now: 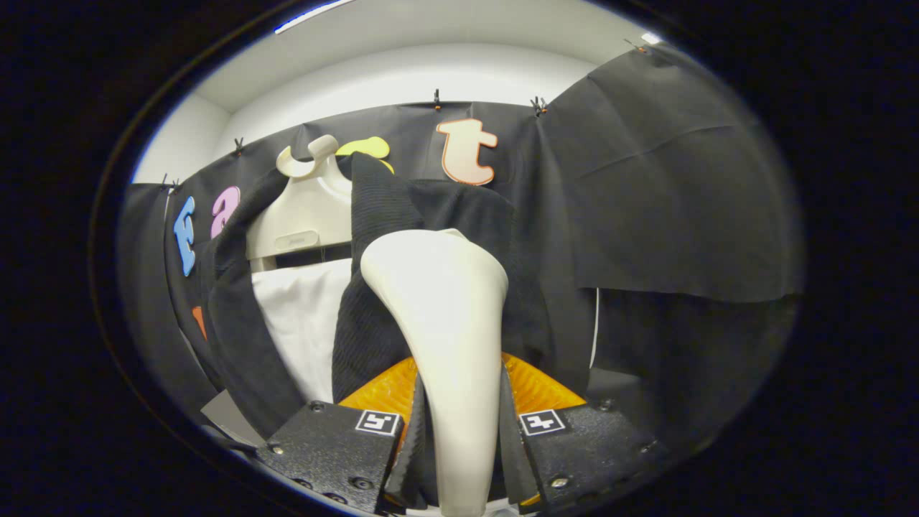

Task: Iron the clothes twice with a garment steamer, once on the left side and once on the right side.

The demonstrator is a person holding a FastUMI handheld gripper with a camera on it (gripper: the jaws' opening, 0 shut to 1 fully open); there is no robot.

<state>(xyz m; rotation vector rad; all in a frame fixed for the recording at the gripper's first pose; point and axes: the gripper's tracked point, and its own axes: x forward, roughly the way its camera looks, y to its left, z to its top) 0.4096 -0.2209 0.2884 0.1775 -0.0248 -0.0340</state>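
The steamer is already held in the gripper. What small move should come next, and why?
Probably slide the steamer down along the jacket panel it faces. The gripper is shut on the steamer's handle, and its head sits high on that panel, beside the white shirt. Whether it touches the cloth cannot be told.

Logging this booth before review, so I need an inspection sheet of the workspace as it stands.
Surface: nothing seen.
Job's things: garment steamer held upright, head against the black jacket's right-hand panel; white shirt underneath, on a cream hanger.
Clutter: nothing seen.
Grippers: hand-held gripper shut on the steamer's handle, both fingers pressing.
Cables: thin white line beside the jacket, kind unclear.
Surroundings: black cloth wall, white ceiling.
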